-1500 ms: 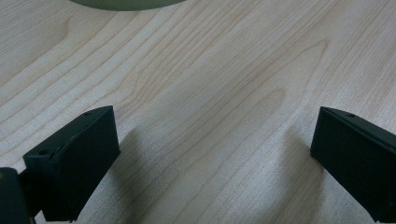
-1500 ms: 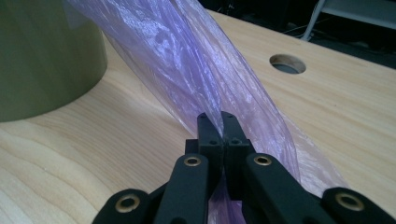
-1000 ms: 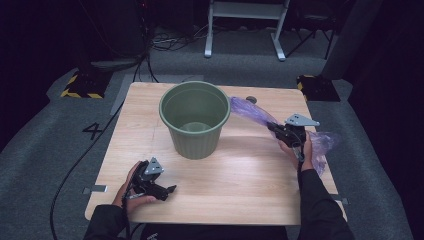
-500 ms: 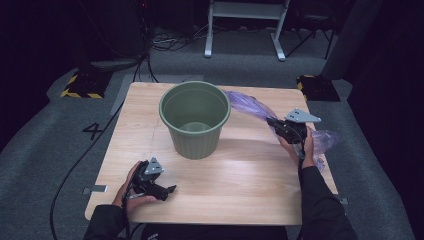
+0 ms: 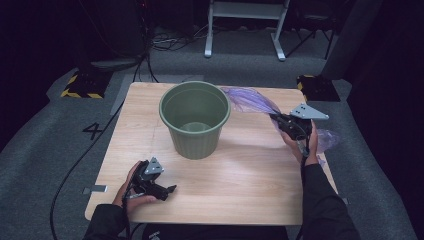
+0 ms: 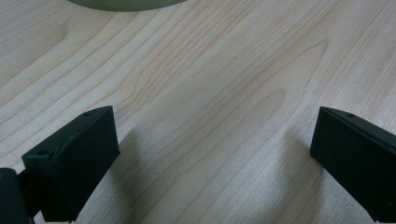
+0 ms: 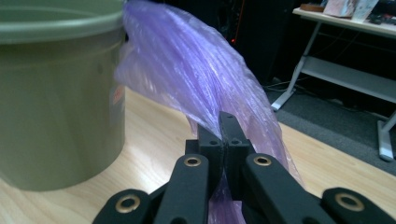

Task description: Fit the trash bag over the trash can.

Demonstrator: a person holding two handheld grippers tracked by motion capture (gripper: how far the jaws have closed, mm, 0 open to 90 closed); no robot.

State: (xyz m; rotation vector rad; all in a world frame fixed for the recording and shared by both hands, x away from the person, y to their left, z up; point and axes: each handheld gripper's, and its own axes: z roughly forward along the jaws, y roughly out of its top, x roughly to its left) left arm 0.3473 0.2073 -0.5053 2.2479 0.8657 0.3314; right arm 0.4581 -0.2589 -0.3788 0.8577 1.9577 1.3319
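A green plastic bin (image 5: 195, 117) stands upright on the wooden table (image 5: 250, 185), empty inside. My right gripper (image 5: 280, 121) is shut on a thin purple plastic bag (image 5: 247, 99), held above the table to the right of the bin. The bag stretches from the jaws toward the bin's rim; in the right gripper view the purple bag (image 7: 196, 74) fans up beside the bin (image 7: 56, 93), with my right gripper (image 7: 222, 123) pinching it. More of the bag hangs behind the right hand (image 5: 327, 140). My left gripper (image 5: 169, 191) rests open near the front left edge, and in its own view my left gripper (image 6: 212, 154) holds nothing.
The bin's base (image 6: 121, 3) shows ahead of the left jaws. A metal frame's legs (image 5: 245, 30) and cables lie on the grey floor behind the table. Yellow-black striped blocks (image 5: 80, 85) sit at the far corners.
The right gripper has risen with the purple bag, lifting and stretching it closer to the bin's rim. The left gripper has stayed put.
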